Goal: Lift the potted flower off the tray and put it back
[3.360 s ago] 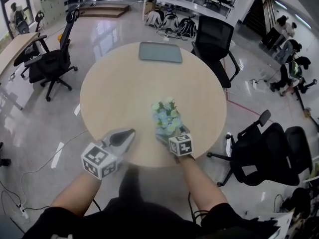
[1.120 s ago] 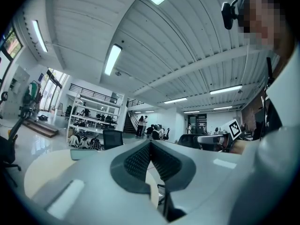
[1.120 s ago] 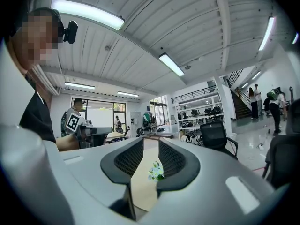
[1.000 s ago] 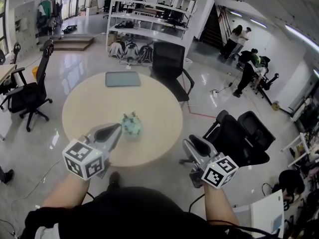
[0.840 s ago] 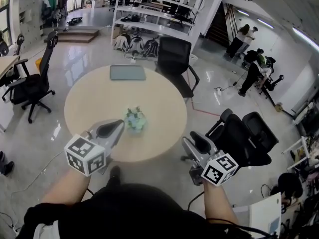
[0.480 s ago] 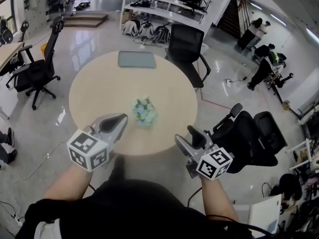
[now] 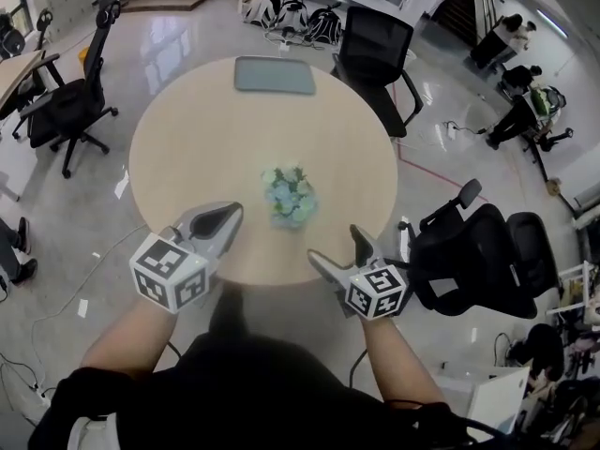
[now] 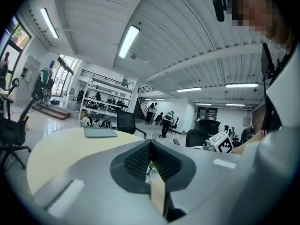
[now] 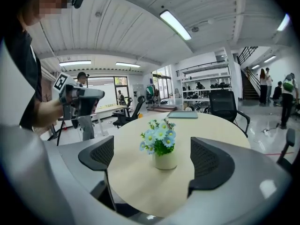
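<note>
Potted flower (image 7: pixel 289 198) sits mid-frame on the table (image 7: pixel 187 157), well apart from the tray (image 7: pixel 275 75) at top. Right gripper (image 7: pixel 339 251), jaws just opening, holds nothing; left gripper (image 7: pixel 225 218) is pressed together. A hasty grab could crush petals or tip it.

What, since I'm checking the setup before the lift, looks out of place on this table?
The potted flower stands upright on the bare table near its middle, not on the grey tray, which lies well apart from it at the far edge. Nothing looks spilled, tipped or damaged.
</note>
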